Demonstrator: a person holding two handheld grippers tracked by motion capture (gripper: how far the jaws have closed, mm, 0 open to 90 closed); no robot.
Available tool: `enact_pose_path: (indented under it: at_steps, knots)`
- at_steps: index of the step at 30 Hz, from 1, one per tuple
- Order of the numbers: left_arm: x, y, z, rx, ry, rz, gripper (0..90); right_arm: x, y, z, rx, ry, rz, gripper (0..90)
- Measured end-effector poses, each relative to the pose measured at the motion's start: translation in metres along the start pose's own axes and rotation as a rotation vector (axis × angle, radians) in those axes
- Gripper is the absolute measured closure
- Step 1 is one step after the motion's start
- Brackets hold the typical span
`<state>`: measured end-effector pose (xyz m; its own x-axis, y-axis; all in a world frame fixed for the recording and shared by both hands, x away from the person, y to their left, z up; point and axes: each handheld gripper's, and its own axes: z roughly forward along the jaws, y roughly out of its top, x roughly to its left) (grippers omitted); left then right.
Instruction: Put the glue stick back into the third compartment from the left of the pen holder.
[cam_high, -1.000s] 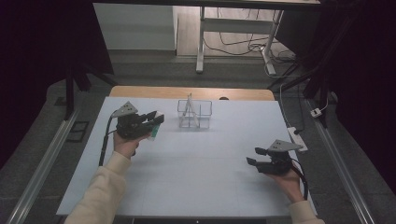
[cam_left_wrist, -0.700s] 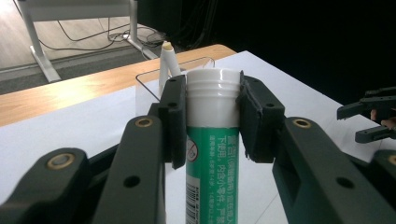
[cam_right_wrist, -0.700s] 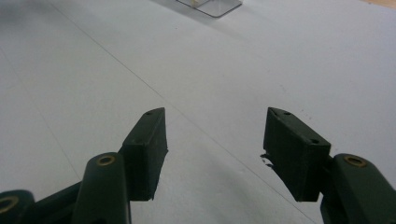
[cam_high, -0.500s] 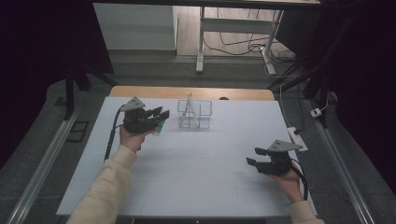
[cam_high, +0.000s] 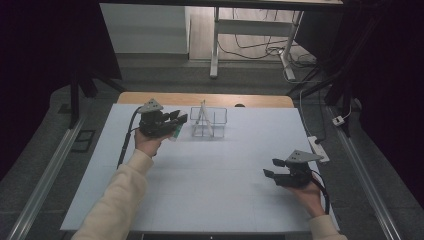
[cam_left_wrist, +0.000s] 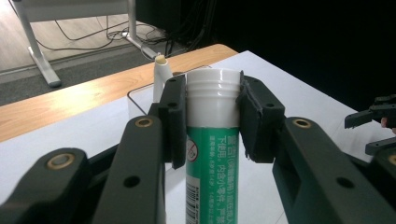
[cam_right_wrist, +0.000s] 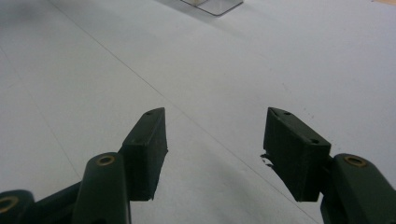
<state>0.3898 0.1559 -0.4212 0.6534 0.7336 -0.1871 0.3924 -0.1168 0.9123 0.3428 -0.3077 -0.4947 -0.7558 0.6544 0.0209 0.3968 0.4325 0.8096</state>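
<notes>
Left gripper view: left gripper (cam_left_wrist: 212, 123) clamps green tube (cam_left_wrist: 212, 172) at its white cap.
Rack (cam_high: 209, 121): just beside it.
Right gripper (cam_right_wrist: 215, 140): jaws apart, nothing between, above table (cam_right_wrist: 224, 60).

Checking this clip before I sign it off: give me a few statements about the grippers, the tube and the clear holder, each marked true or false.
1. The left gripper is clamped on a green and white tube. True.
2. The right gripper holds a pen. False: its jaws stand apart with nothing between them, above the bare table.
3. The clear holder stands near the far edge of the table. True.
4. The clear holder has nothing in it. False: a white stick-like thing leans inside it.
5. The tube lies flat on the table. False: it is held off the table, just left of the holder in the high view.
</notes>
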Motion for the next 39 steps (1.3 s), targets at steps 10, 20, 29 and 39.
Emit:
enact_pose_path:
  at_steps: [10,20,29,39]
  knots:
    - [-0.003,0.01,0.011,0.007,0.002,0.011,64.6,0.0,-0.001,0.001,0.0,0.006,0.002,38.7]
    - [-0.005,0.019,0.022,0.008,0.003,0.017,64.6,0.0,-0.001,0.001,0.005,0.004,0.005,38.7]
    - [-0.005,0.028,0.034,0.0,0.005,0.008,64.6,0.0,-0.002,0.002,0.0,0.004,0.006,38.7]
    - [-0.008,0.037,0.05,0.005,0.0,0.013,64.6,-0.001,-0.003,0.001,0.007,0.002,0.007,38.7]
